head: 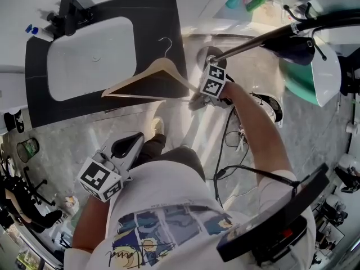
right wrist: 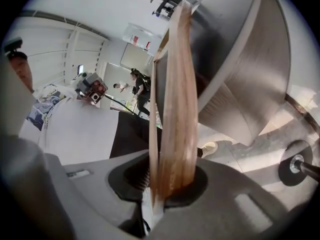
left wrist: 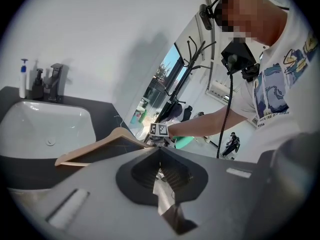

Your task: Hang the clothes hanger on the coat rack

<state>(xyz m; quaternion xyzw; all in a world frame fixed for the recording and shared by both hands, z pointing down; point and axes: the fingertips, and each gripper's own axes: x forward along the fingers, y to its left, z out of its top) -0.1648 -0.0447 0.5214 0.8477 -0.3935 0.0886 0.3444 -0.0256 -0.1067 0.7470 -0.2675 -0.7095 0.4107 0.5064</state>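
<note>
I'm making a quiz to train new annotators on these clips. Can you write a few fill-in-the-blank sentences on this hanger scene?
The right gripper is shut on one end of the ____ hanger. Behind the hanger in the head view lies a dark counter with a white ____ set in it. The left gripper has ____ between its jaws.
Missing words: wooden; sink; nothing.

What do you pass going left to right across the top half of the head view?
In order: bottles → faucet → sink → wooden hanger → right gripper, shut on the wooden hanger's end → coat rack pole.
</note>
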